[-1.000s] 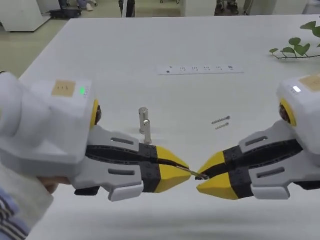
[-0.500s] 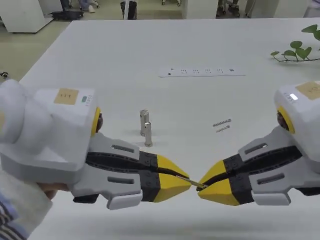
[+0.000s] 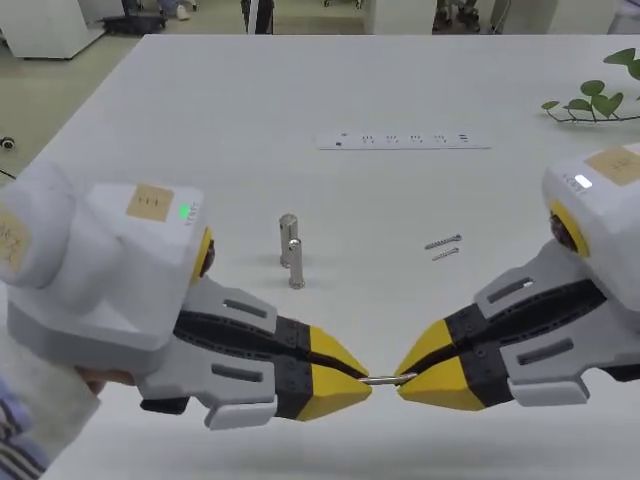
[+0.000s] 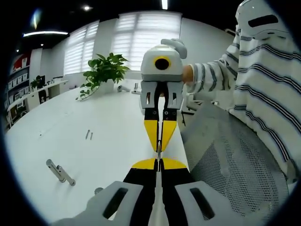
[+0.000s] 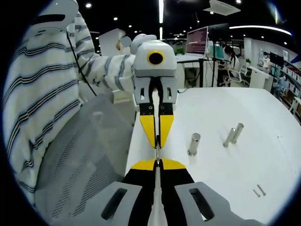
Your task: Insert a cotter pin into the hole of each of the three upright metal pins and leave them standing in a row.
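A thin cotter pin (image 3: 385, 379) spans level between the two yellow tips near the table's front edge. My left gripper (image 3: 362, 381) is shut on one end and my right gripper (image 3: 403, 378) is shut on the other. The left gripper view has the cotter pin (image 4: 159, 151) running from its own tips (image 4: 159, 163) to the facing gripper. Two upright metal pins (image 3: 288, 238) (image 3: 296, 263) stand close together behind the left gripper. In the right gripper view a third metal pin (image 5: 193, 143) stands nearer than the other two (image 5: 229, 137). Two loose cotter pins (image 3: 442, 247) lie on the table.
A white power strip (image 3: 405, 141) lies across the far middle of the white table (image 3: 200, 120). A green plant sprig (image 3: 592, 95) sits at the far right. A striped sleeve (image 4: 254, 80) and a mesh chair (image 4: 230, 165) are close behind the grippers.
The cotter pin stuck out slanted from the left gripper toward the right one; now it lies level between both tips. Both grippers sit slightly lower in the picture.
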{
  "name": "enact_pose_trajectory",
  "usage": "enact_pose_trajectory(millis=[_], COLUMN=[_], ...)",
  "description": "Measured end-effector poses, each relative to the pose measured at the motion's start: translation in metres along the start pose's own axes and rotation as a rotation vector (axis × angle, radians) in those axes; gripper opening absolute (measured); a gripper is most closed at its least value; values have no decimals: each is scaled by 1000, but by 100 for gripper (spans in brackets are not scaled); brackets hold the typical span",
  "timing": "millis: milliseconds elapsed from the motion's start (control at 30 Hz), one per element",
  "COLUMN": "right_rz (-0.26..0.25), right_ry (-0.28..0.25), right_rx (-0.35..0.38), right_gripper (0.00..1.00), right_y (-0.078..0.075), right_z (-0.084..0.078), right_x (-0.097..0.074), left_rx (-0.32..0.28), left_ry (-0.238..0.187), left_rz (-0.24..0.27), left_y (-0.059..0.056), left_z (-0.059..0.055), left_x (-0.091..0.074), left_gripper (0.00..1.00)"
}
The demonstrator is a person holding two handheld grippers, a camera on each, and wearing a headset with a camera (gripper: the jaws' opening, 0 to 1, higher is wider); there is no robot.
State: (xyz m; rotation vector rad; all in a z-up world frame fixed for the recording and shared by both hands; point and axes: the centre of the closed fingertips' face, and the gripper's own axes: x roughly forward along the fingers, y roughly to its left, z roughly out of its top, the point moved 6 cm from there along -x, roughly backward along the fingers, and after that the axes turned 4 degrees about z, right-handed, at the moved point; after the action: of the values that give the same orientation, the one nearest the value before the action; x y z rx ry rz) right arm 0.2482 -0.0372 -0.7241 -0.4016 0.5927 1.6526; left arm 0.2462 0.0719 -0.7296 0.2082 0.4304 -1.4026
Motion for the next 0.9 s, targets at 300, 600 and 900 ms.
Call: enact_pose_trajectory(millis=[300,600,900], right_rz=[-2,-18,-61], right_ry=[-29,-66,-86], right_rx=[10,31,54], right_gripper=[3,3,3], right_y=[1,-2,-13], right_z=[-1,0,0], right_x=[4,6,4], left_rx=[-25,-69,-45], left_ry=[-11,-43,-60], left_rz=[-3,25,141], left_y=[-1,2,17], left_z=[-4,-4,-6], left_x=[-4,-5,-12], left_gripper=[1,3,21])
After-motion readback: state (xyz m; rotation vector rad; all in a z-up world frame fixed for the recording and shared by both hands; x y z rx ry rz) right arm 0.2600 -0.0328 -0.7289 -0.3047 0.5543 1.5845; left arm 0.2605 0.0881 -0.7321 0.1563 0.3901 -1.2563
